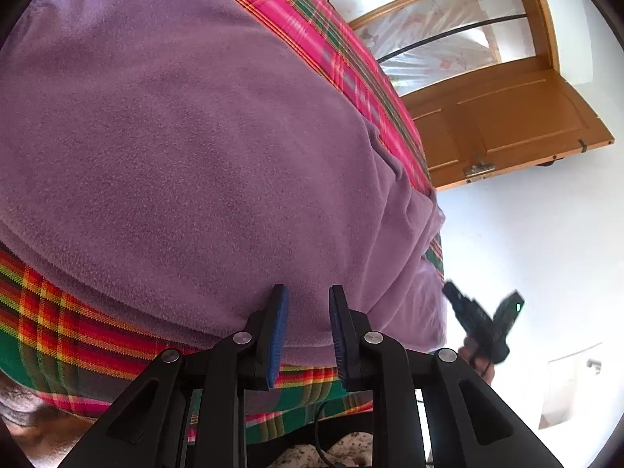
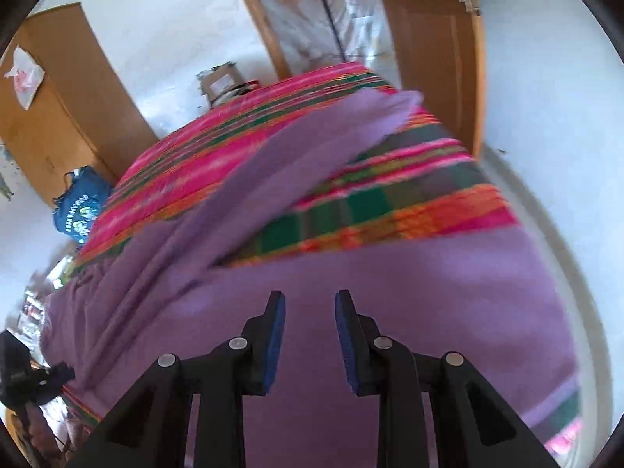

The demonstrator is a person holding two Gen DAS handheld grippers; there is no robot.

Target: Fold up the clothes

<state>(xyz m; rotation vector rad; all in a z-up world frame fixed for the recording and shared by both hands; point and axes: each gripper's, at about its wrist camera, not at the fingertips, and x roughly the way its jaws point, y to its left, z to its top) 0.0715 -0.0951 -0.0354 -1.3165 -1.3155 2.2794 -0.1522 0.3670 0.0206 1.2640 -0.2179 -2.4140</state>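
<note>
Left wrist view only: broad body of the purple fleece garment [image 1: 195, 136], spread flat over the pink, green and orange plaid bed cover [image 1: 58, 312], filling most of the frame. Beyond the cover's far corner, an open wooden door [image 1: 507, 124]. Past the cover's near right edge, the right gripper [image 1: 483, 323], held in a hand.

Right wrist view only, blurred: a long narrow part of the garment, creased lengthwise, running across the cover from lower left to upper right and ending in a pale tip near the cover's far edge. Beyond the cover's left side, a wooden wardrobe [image 2: 58, 97] and a blue printed bag [image 2: 82, 202].

Fleece nap soft and matte, with gathers at the right side in the left wrist view.

Left gripper [image 1: 308, 292]: blue pads parted over the garment's near hem, pinching nothing. Right gripper: jaws likewise apart above the fleece, gripping nothing.
</note>
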